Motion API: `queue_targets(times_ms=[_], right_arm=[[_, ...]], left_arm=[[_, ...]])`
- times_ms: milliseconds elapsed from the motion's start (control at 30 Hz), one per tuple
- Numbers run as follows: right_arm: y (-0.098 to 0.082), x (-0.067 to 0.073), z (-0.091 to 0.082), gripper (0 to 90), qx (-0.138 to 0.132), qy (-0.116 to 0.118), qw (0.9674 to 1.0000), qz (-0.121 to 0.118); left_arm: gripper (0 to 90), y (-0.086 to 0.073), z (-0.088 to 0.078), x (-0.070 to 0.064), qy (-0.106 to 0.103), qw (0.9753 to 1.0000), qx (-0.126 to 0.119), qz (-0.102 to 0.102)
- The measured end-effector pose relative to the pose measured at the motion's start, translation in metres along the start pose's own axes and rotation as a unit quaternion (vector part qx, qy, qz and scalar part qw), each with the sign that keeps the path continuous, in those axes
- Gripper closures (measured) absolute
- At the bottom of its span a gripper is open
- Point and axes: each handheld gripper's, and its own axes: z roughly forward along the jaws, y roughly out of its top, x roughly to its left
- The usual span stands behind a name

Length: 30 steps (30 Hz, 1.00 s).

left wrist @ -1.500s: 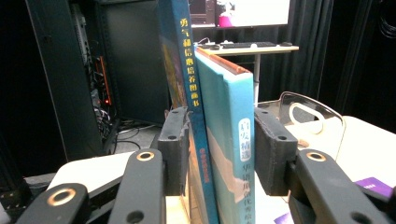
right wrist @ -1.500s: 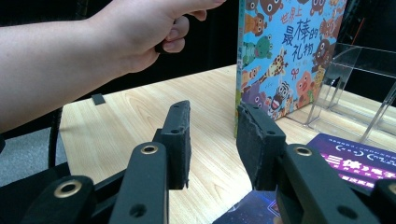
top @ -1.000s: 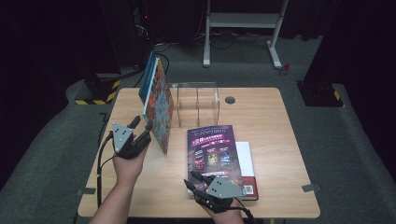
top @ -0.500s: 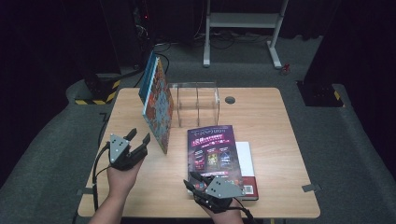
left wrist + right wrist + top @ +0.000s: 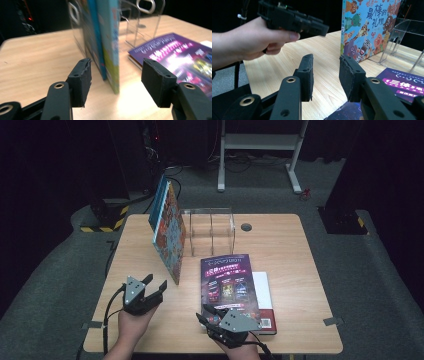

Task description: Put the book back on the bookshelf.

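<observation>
Beside the upright book (image 5: 170,232), our left gripper (image 5: 154,286) has just been opening, nothing between its jaws; our right gripper (image 5: 206,314) stands spread, empty, over the purple book (image 5: 230,282).

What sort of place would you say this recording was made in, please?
Probably a lab or studio set up for recording: one wooden table on grey carpet, dark surroundings, a metal stand behind, and yellow-black hazard tape on the floor.
</observation>
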Motion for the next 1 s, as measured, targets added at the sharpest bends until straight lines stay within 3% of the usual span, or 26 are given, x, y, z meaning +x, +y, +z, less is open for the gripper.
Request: queue_targets(times_ms=[367, 633, 967, 1000], right_arm=[[0.000, 0.000, 0.001, 63.6, 0.003, 0.002, 1.0000, -0.004], [-0.002, -0.001, 0.001, 62.6, 0.008, 0.005, 1.0000, 0.000], [-0.005, -0.007, 0.002, 59.7, 0.024, 0.001, 0.9996, 0.012], [-0.007, -0.009, 0.002, 58.4, 0.031, -0.005, 0.9994, 0.016]], left_arm=[[36.9, -0.032, 0.014, -0.020, -0.035, 0.9975, 0.059, 0.016], [36.0, -0.046, 0.026, -0.034, -0.062, 0.9927, 0.099, 0.031], [47.0, -0.050, 0.030, -0.036, -0.073, 0.9913, 0.105, 0.032], [47.9, -0.050, 0.030, -0.037, -0.070, 0.9913, 0.103, 0.043]])
